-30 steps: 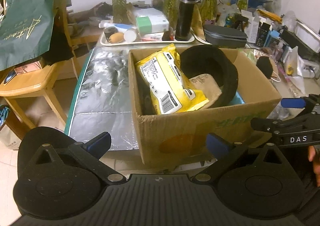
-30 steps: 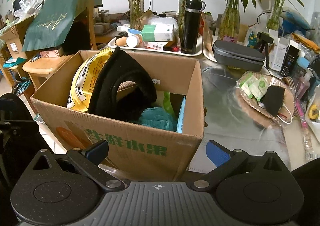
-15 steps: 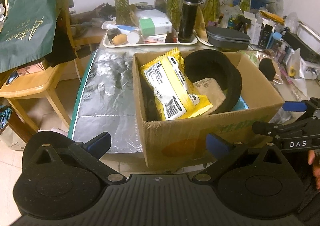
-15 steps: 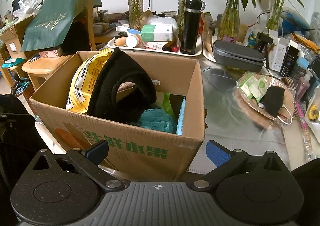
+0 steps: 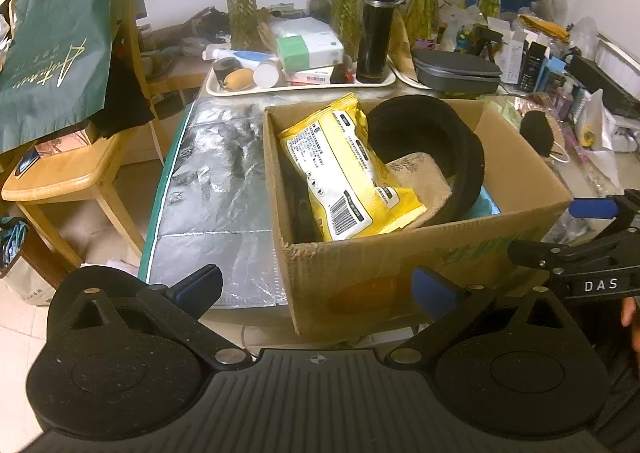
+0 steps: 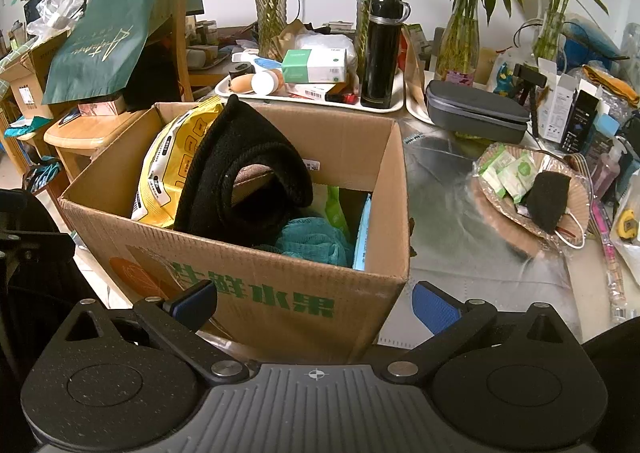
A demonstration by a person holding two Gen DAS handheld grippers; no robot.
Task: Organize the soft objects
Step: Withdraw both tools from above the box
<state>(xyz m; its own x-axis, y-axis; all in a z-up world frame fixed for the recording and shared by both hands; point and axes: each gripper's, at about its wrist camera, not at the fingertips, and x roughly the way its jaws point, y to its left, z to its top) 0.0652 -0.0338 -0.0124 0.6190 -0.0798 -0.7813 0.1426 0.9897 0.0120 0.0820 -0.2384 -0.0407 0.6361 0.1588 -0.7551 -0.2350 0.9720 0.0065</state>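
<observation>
A cardboard box (image 5: 400, 269) (image 6: 256, 293) stands on the silver-covered table. Inside it lie a yellow snack bag (image 5: 344, 173) (image 6: 168, 169), a black knit hat (image 5: 424, 137) (image 6: 244, 173), a beige cloth (image 5: 420, 181) and a teal mesh sponge (image 6: 312, 241). My left gripper (image 5: 316, 287) is open and empty in front of the box's near left corner. My right gripper (image 6: 314, 303) is open and empty at the box's near wall; it also shows at the right edge of the left wrist view (image 5: 580, 253).
A white tray (image 5: 304, 87) with a black flask (image 5: 374, 33), a tissue box and small items stands behind the box. A grey case (image 6: 476, 111) and a basket (image 6: 532, 197) with packets and a black mask are right. A wooden chair (image 5: 68, 177) with a green bag stands left.
The left wrist view has shifted slightly, so the box sits a little further right and lower. Both grippers stay open; the right view is nearly unchanged.
</observation>
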